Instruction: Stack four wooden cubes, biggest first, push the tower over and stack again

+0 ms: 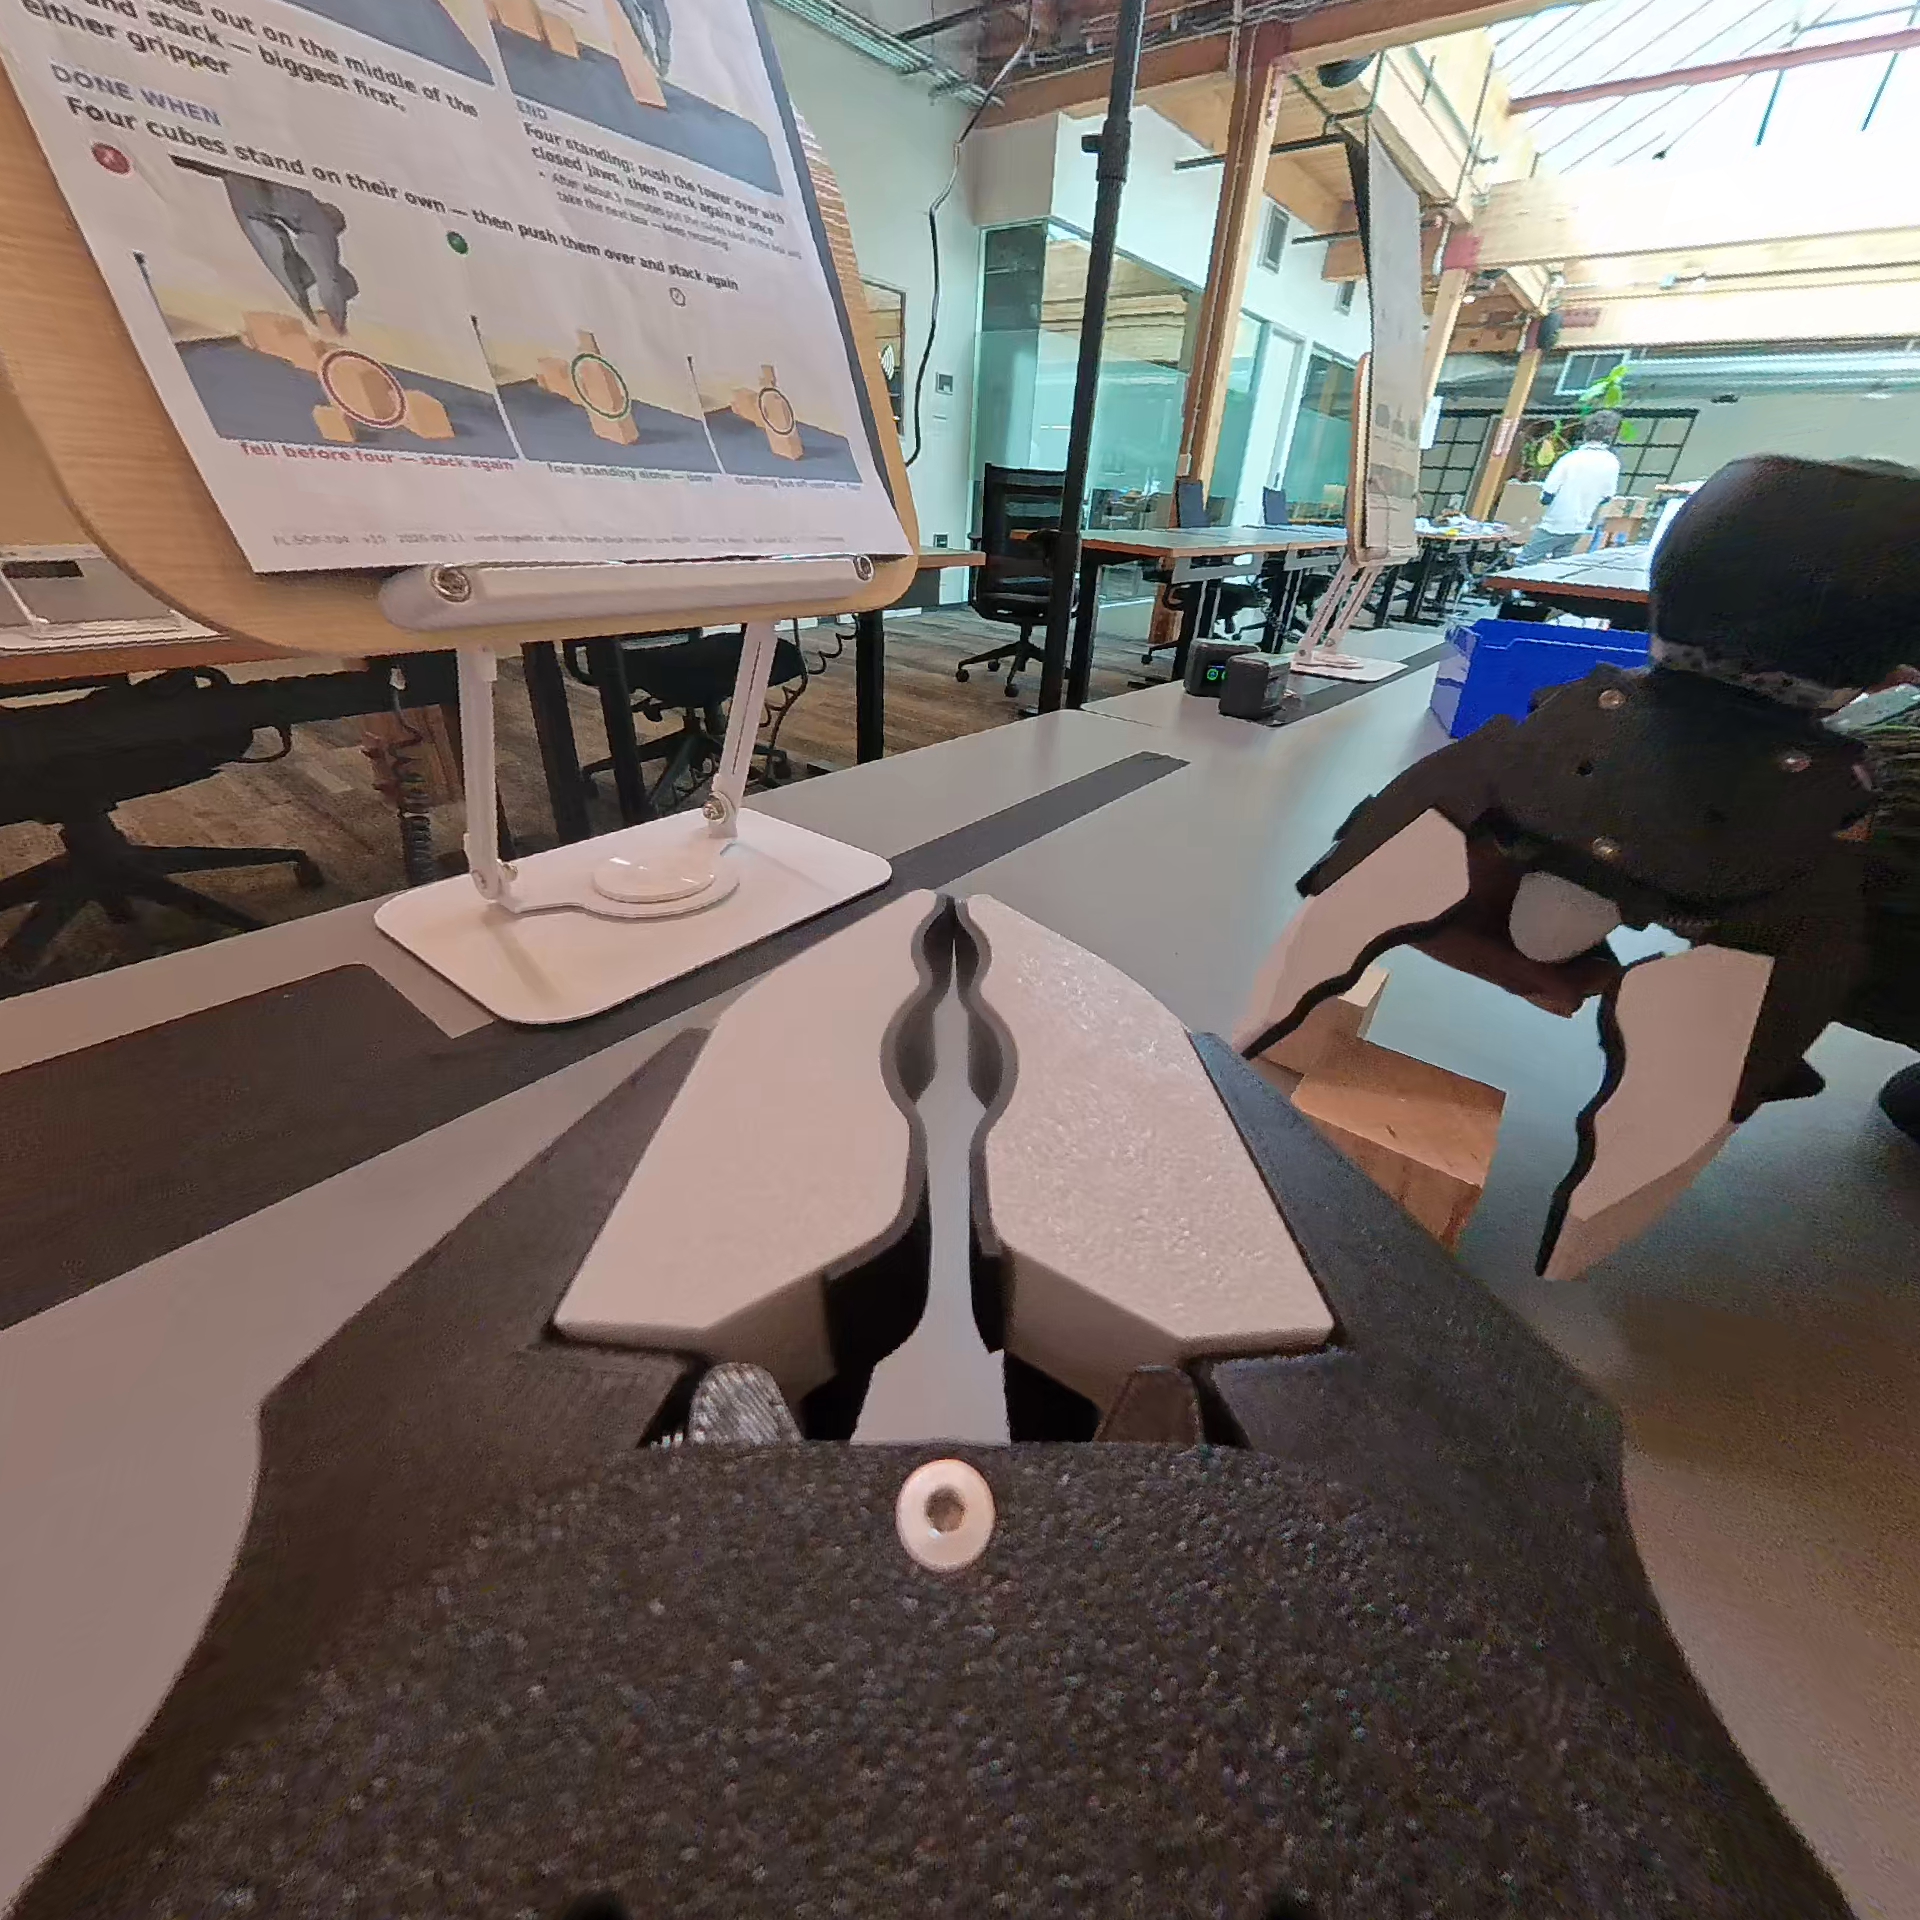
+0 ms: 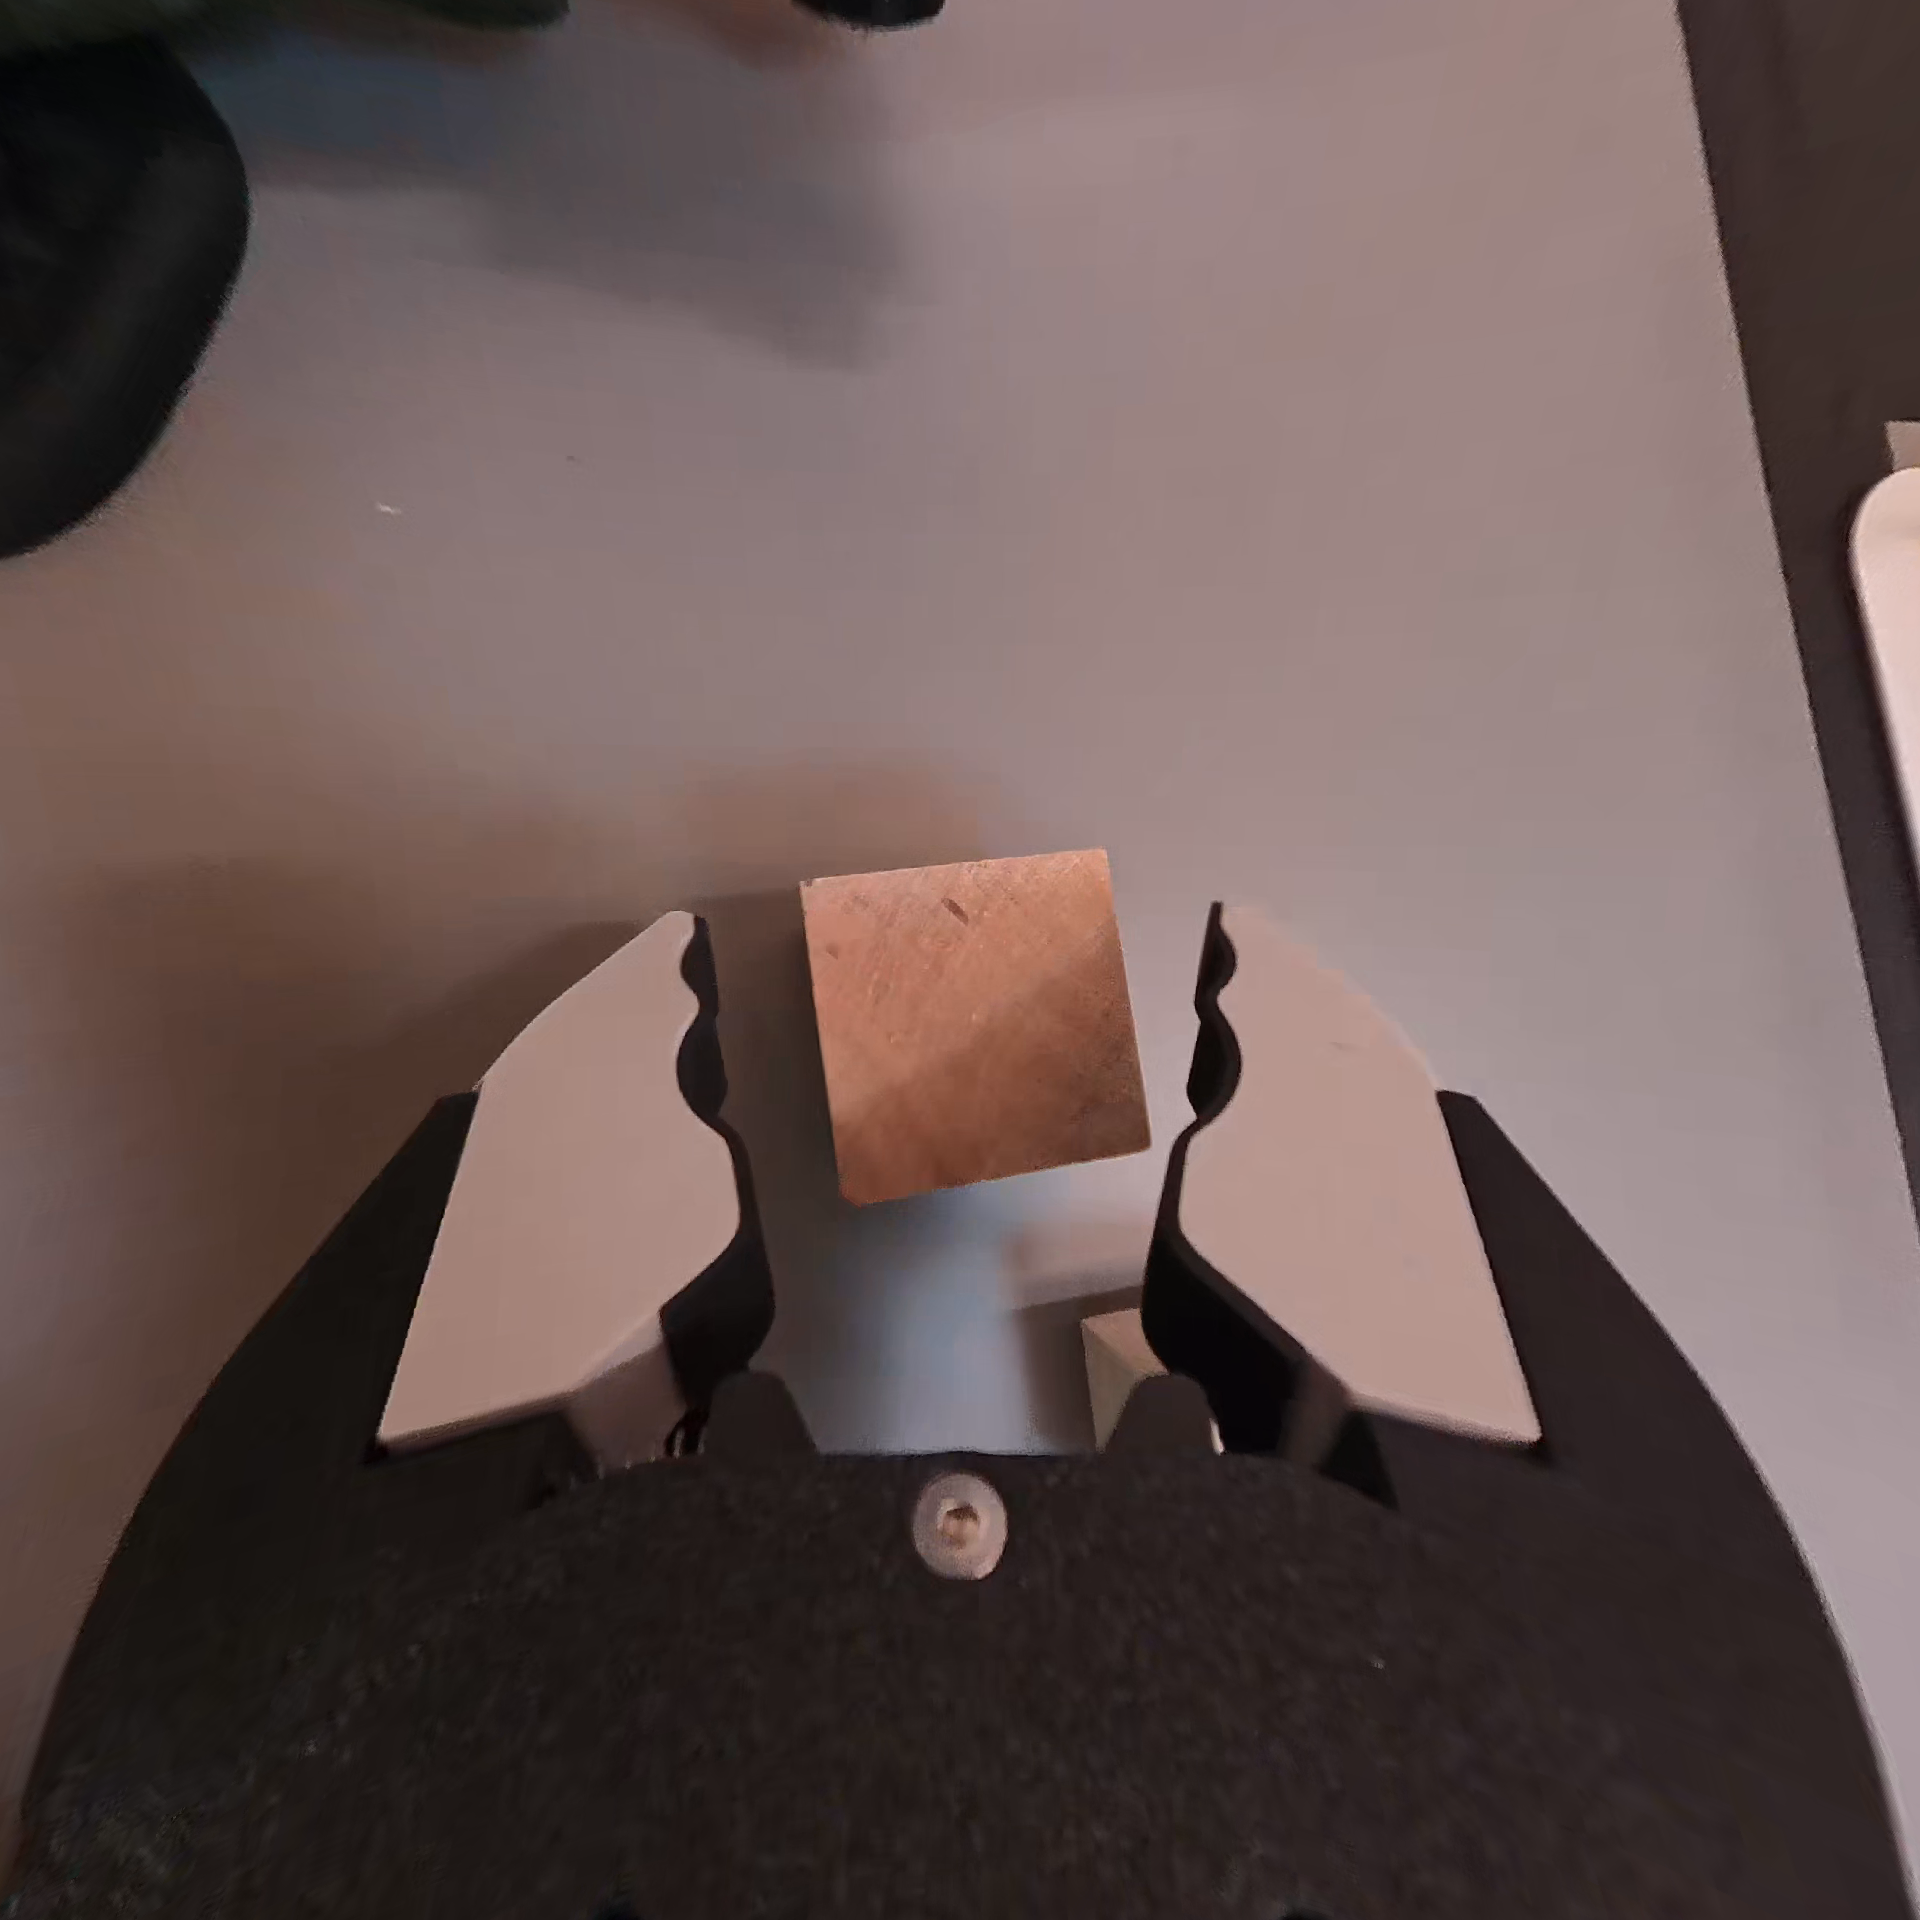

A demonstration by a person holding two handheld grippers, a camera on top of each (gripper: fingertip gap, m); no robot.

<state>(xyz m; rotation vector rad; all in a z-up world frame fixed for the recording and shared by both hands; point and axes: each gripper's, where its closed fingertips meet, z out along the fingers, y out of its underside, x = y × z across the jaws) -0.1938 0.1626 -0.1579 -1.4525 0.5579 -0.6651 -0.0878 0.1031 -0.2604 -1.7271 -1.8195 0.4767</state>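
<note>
My right gripper (image 2: 961, 925) is open and points down at the grey table (image 2: 935, 520). A wooden cube (image 2: 971, 1023) stands between its fingers (image 2: 623, 1039), with a clear gap on each side; neither pad touches it. A paler block corner (image 2: 1110, 1361) shows beside the right finger's base. In the left wrist view the right gripper (image 1: 1403, 1153) hangs open over wooden blocks (image 1: 1392, 1132) at the right. My left gripper (image 1: 954, 914) is shut with nothing between its pads, low over the table and left of those blocks.
A white stand (image 1: 623, 914) holding an instruction sheet (image 1: 499, 270) sits at the table's far left on a dark strip (image 1: 1039, 810). A blue bin (image 1: 1527, 675) and small black devices (image 1: 1236, 675) lie farther back. A dark object (image 2: 94, 312) lies upper left in the right view. The grippers' ends are close to 15 cm from one another.
</note>
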